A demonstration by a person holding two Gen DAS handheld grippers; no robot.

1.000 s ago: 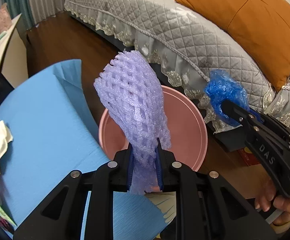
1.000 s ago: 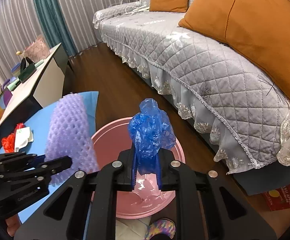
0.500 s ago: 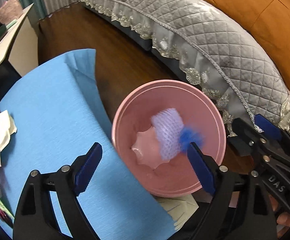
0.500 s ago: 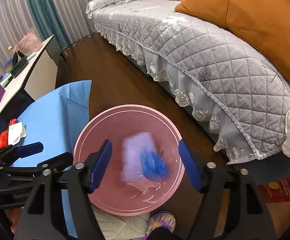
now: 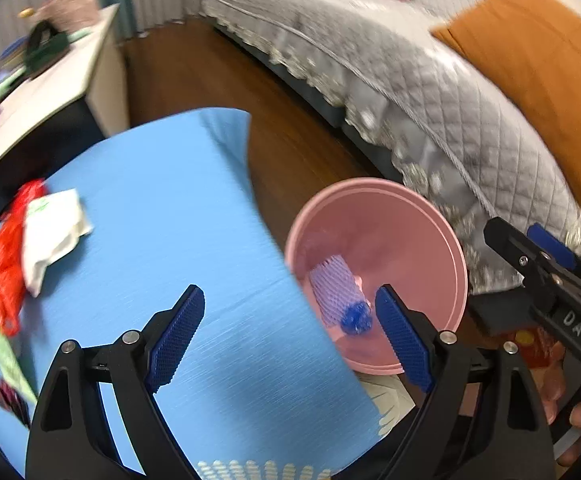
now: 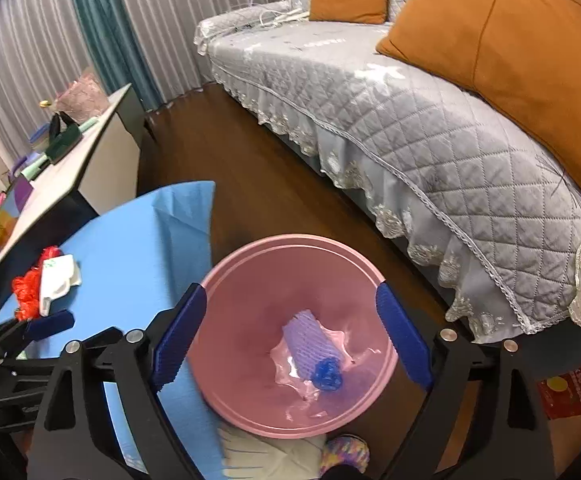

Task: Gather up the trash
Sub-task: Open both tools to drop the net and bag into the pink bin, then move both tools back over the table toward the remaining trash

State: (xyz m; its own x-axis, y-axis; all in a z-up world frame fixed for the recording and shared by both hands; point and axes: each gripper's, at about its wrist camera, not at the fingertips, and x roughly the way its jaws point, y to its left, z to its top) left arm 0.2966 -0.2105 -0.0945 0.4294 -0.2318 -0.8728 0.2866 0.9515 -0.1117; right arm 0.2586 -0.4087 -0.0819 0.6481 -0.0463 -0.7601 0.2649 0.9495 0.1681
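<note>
- The left gripper (image 5: 286,332) has its jaws spread wide with nothing between them; it hangs above the right edge of the blue-covered tabletop (image 5: 162,216), one finger over the cloth and the other over the pink basin (image 5: 456,256).
- The right gripper (image 6: 290,336) is likewise spread wide and holds nothing, its two blue pads framing the pink basin (image 6: 250,276) from above.
- The purple foam net (image 6: 308,342) lies at the bottom of the basin, and the crumpled blue plastic wrap (image 6: 327,374) rests touching its near end.
- In the left wrist view the same foam net (image 5: 332,292) and blue wrap (image 5: 355,318) show low in the basin, which stands on the floor just beside the tabletop's right edge.
- A red mesh bag (image 5: 2,252) and a white wrapper (image 5: 52,236) lie together near the left edge of the tabletop, touching each other.
- A grey quilted sofa (image 6: 430,120) with orange cushions (image 6: 510,40) runs along the far side of the basin.
</note>
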